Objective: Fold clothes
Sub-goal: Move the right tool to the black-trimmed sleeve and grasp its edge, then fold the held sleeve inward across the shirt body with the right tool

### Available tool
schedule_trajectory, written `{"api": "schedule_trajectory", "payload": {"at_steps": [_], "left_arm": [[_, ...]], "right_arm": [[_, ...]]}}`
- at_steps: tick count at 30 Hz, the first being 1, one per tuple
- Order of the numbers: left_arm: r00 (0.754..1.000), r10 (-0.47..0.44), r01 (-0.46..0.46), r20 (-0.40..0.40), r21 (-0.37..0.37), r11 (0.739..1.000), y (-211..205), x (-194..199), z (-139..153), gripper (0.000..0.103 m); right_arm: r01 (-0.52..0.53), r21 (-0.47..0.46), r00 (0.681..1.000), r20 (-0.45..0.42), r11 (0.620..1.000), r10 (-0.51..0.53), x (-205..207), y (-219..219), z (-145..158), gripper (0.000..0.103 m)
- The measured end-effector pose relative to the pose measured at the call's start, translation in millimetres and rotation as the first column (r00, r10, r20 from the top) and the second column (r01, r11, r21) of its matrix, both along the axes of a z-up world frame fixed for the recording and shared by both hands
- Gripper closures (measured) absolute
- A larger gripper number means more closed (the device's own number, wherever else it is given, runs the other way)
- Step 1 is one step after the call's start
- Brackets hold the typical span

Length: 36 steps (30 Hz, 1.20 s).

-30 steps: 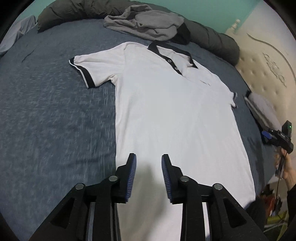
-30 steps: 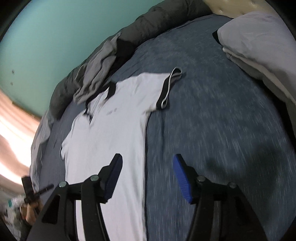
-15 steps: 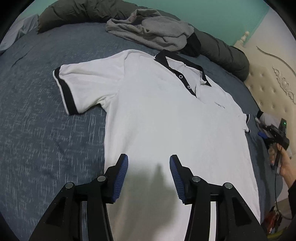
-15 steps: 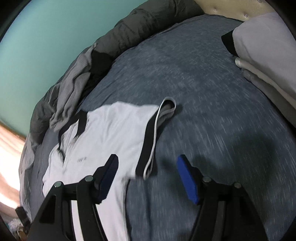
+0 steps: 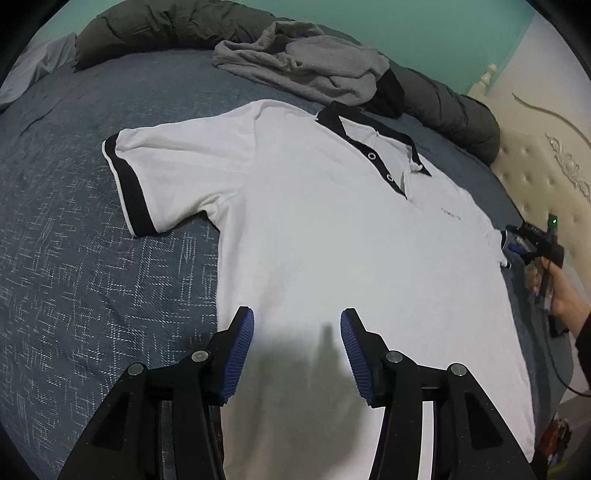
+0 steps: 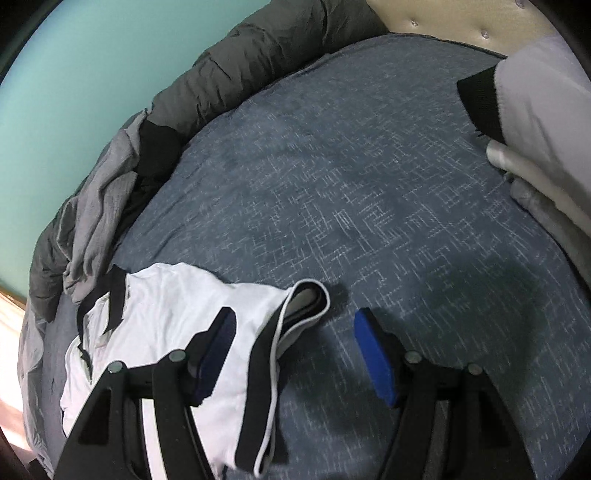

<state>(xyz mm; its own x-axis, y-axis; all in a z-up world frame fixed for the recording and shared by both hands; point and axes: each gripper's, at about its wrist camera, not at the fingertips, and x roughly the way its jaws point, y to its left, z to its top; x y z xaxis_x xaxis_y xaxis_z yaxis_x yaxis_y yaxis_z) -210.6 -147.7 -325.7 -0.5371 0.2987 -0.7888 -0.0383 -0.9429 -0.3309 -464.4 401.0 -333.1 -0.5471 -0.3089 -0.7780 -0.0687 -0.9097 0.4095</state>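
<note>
A white polo shirt (image 5: 314, 229) with black collar and black sleeve cuffs lies flat, front up, on the blue-grey bed cover (image 5: 74, 280). My left gripper (image 5: 297, 317) hovers over the shirt's lower body near its left side edge. Its jaws are opening and nothing is between them. My right gripper (image 6: 295, 315) is open at the shirt's other sleeve (image 6: 192, 306). The black cuff (image 6: 273, 354) lies between its blue pads (image 6: 373, 354) without being pinched. In the left wrist view, the right gripper (image 5: 535, 243) shows at the far right, held by a hand.
A crumpled grey garment (image 5: 306, 62) lies beyond the collar, against a dark rolled duvet (image 5: 166, 29). A padded cream headboard (image 5: 546, 155) stands to the right. Stacked pillows (image 6: 546, 122) sit at the right of the right wrist view.
The left gripper moved in over the shirt's body and its jaws widened. The right gripper travelled down to the sleeve, so the cuff now lies between its fingers.
</note>
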Motion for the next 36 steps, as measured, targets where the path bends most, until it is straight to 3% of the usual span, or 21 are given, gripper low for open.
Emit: {"api": "schedule_trajectory", "payload": {"at_steps": [6, 8, 10, 11, 13, 17, 24, 31, 36], "left_arm": [[1.0, -0.01, 0.01, 0.003, 0.005, 1.0, 1, 1, -2, 0.043], [1.0, -0.016, 0.016, 0.011, 0.01, 1.0, 1, 1, -5, 0.042], [1.0, -0.017, 0.016, 0.022, 0.024, 1.0, 0, 0, -8, 0.042], [1.0, -0.015, 0.015, 0.026, 0.027, 1.0, 0, 1, -9, 0.042], [1.0, -0.015, 0.014, 0.025, 0.025, 1.0, -1, 1, -9, 0.042], [1.0, -0.016, 0.016, 0.021, 0.025, 1.0, -1, 0, -8, 0.042], [1.0, -0.017, 0.016, 0.016, 0.046, 0.999, -2, 2, -4, 0.042], [1.0, -0.023, 0.022, 0.008, 0.07, 0.997, -2, 4, 2, 0.042], [1.0, -0.022, 0.022, 0.002, 0.073, 0.997, -4, 5, 5, 0.042]], "right_arm": [[-0.001, 0.01, 1.0, -0.026, 1.0, 0.001, -8, -4, -7, 0.04], [-0.008, 0.0, 0.999, -0.038, 1.0, 0.008, -8, -3, -9, 0.069], [-0.016, -0.006, 0.999, -0.051, 1.0, 0.016, -7, -2, -10, 0.078], [-0.023, -0.001, 0.998, -0.058, 1.0, 0.023, -7, -3, -10, 0.088], [-0.038, 0.008, 0.997, -0.074, 0.999, 0.039, -6, -4, -7, 0.094], [-0.073, 0.033, 0.986, -0.148, 0.997, 0.077, 3, -14, 13, 0.096], [-0.217, 0.117, 0.94, -0.244, 0.969, 0.24, 25, -64, 58, 0.097], [-0.351, 0.267, 0.891, -0.199, 0.897, 0.408, 44, -153, 71, 0.097], [-0.428, 0.331, 0.867, -0.11, 0.841, 0.485, 51, -219, 50, 0.097]]}}
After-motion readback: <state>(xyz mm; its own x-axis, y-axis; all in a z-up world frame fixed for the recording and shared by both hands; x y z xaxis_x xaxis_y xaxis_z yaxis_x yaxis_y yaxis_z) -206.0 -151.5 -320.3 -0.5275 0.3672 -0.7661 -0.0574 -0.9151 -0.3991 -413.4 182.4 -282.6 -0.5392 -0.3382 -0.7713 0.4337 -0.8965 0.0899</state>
